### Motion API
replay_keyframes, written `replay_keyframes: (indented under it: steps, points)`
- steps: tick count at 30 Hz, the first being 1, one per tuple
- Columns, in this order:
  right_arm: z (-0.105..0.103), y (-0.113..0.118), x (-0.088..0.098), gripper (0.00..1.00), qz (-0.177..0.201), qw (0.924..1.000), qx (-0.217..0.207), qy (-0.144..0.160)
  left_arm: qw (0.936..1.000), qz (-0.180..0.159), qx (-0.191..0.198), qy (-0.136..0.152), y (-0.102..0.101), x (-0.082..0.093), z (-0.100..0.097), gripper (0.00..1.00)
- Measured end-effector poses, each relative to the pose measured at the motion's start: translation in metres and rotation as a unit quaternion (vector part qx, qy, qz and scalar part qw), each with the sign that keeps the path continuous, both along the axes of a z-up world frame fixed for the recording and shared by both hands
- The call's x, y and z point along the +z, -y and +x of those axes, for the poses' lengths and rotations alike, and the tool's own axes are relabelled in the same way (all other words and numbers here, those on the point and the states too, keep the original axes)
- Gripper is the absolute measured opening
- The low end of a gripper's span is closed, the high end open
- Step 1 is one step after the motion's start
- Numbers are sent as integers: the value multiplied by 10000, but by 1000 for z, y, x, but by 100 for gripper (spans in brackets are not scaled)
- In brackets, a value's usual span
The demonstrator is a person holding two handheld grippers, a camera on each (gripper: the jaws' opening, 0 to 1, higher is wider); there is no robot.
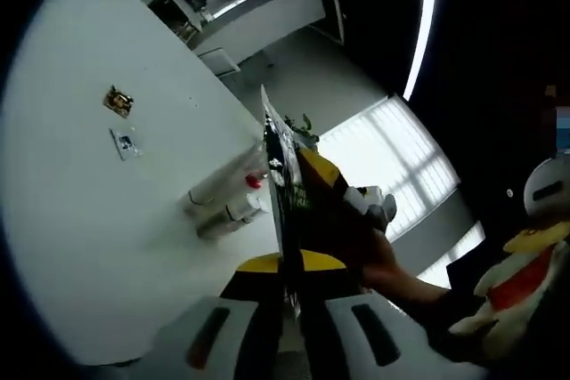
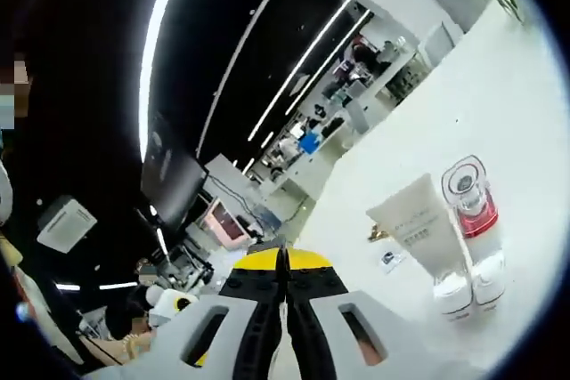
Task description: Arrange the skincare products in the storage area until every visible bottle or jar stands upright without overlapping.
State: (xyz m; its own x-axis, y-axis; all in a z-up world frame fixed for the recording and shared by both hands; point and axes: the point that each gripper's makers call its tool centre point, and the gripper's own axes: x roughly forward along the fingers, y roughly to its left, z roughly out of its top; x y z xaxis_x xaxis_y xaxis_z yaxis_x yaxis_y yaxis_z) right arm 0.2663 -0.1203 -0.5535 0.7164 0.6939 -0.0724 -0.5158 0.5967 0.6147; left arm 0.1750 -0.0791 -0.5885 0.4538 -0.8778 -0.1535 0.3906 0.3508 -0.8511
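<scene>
left gripper view: my left gripper has its jaws pressed together, with nothing seen between them. past the tips lies the white table. on it, three skincare containers are grouped together: a pale tube, a red-topped bottle and a clear bottle close beside it. in this rolled view i cannot tell whether they stand or lie. well away from the group, further across the table, sit a small card and a small brown packet. just beside the group, the other gripper comes in, dark with a yellow part, carried by a person's hand.

right gripper view: my right gripper also has its jaws pressed together, gripping nothing. the tube and the red-banded bottle stand side by side on the table, caps on the surface, touching or nearly so; i cannot tell which.

step in hand, as i judge it: an approach or check, since neither gripper holds a product. the next move calls for spreading the jaws of the gripper nearest the group, taking whichever container leans or crowds a neighbour, and setting it upright with a clear gap.
</scene>
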Motion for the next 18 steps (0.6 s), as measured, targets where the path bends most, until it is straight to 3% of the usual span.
replay_keyframes:
  steps: [6, 11, 14, 18]
  points:
    - [2, -5, -16, 1, -1071, 9937, 147, 311, 9995, 239, 118, -175, -7, -16, 3, 0]
    - [1, -11, -28, 1, -1449, 9882, 300, 400, 9985, 331, 245, -359, -14, -30, 3, 0]
    - [-1, -13, -32, 3, -1774, 9813, 435, 614, 9980, 450, 334, -293, -18, -35, 3, 0]
    - [0, -11, -32, 10, -1897, 9779, 439, 766, 9981, 342, 444, -246, -21, -36, 5, 0]
